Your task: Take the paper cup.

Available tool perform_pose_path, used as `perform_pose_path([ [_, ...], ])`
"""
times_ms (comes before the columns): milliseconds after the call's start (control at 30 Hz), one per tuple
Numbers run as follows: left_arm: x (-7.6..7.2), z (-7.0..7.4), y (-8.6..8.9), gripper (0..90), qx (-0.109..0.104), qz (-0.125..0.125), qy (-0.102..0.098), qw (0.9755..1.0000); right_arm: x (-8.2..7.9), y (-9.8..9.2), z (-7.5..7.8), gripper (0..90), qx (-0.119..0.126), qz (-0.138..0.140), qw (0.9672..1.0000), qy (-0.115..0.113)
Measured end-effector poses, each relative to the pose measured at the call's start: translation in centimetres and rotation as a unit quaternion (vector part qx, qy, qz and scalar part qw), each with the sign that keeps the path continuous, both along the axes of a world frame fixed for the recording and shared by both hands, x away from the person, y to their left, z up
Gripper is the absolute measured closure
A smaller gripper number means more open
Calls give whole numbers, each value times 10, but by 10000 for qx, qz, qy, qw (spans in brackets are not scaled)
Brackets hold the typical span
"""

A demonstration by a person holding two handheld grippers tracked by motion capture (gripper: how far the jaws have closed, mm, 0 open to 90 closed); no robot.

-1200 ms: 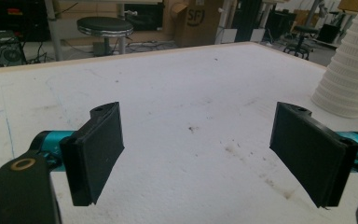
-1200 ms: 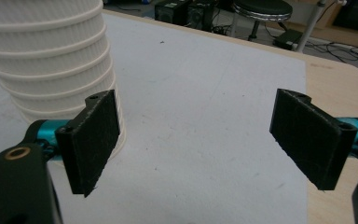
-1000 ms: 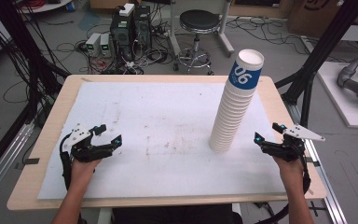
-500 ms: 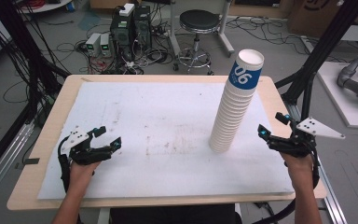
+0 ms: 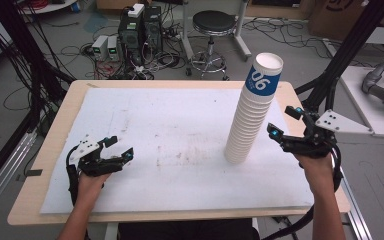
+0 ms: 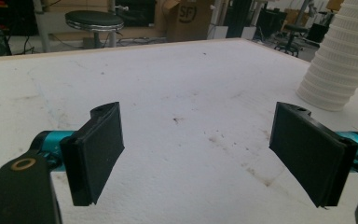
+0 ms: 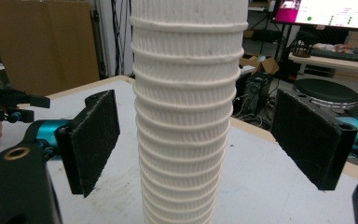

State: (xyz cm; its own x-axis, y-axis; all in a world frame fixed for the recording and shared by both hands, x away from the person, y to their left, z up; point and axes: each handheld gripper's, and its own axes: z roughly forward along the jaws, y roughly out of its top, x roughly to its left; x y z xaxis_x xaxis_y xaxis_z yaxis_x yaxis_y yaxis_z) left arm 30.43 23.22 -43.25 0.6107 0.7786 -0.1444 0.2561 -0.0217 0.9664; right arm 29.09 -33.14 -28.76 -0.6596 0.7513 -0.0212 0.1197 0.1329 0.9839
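The cup stack [image 5: 254,111] is standing on the right part of the white sheet [image 5: 170,135], mouth up, its long axis running upward and leaning a little toward the far right, so the top cup with the blue band is sitting off-centre above the base. In the right gripper view the ribbed stack [image 7: 186,112] is rising straight up the middle of the frame.

The right gripper [image 5: 286,122] is hovering just beside the stack at mid-height, pointing at it from the right; its jaws are standing wide apart, one on either side of the stack, touching neither side.

The left gripper [image 5: 115,148] is sitting low over the near left part of the sheet, well apart from the stack, pointing across the table toward it. Its jaws are spread wide with nothing between them.

The sheet is covering most of the table [image 5: 75,97].
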Motion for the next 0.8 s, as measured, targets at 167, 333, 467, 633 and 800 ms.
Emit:
perform_pose_path([
  [167,1,-1,-1,172,2,-36,18,10000,19,10,15,158,-204,86,9997,59],
  [333,1,-1,-1,173,0,-32,38,10000,33,22,22,158,-262,391,9988,169],
  [467,1,-1,-1,174,5,-40,37,10000,41,28,21,131,-214,559,9979,245],
  [633,2,-1,-1,175,21,-52,40,10000,52,32,18,129,-232,532,9979,277],
  [800,3,0,-3,175,29,-86,41,10000,60,35,17,129,-216,584,9978,239],
])
